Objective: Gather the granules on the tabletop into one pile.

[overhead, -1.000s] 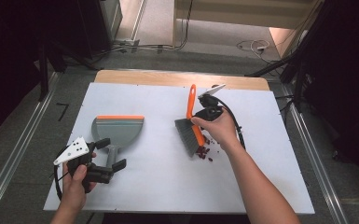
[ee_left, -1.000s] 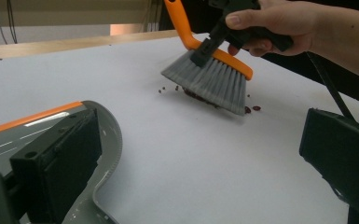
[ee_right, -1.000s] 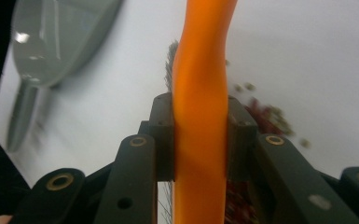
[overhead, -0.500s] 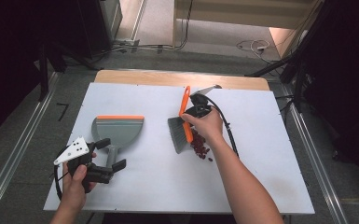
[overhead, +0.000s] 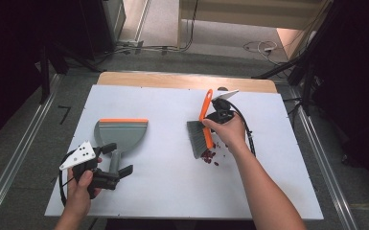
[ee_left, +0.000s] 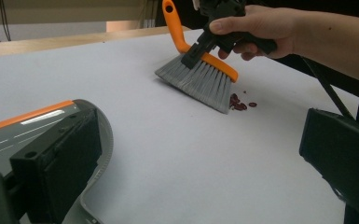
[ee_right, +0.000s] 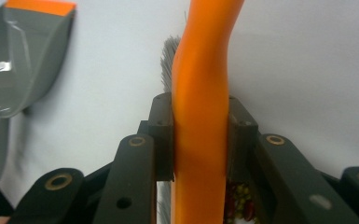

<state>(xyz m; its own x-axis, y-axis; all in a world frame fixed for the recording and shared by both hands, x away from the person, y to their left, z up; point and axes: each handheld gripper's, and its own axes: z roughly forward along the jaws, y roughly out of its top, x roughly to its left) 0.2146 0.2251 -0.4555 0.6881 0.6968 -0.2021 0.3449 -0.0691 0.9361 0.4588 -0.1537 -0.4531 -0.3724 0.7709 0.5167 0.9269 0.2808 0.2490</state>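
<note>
My left hand sits at the near left of the table, fingers wrapped round the handle of my left gripper, forearm coming in from the near edge. That gripper lies low and roughly level, pointing right and a little away from me, its two jaws standing well apart with nothing pressed between them. My right arm reaches far across the middle right, wrist bent so the hand cups my right gripper from above. Its jaws point toward the left and are clamped tight on what they hold.
</note>
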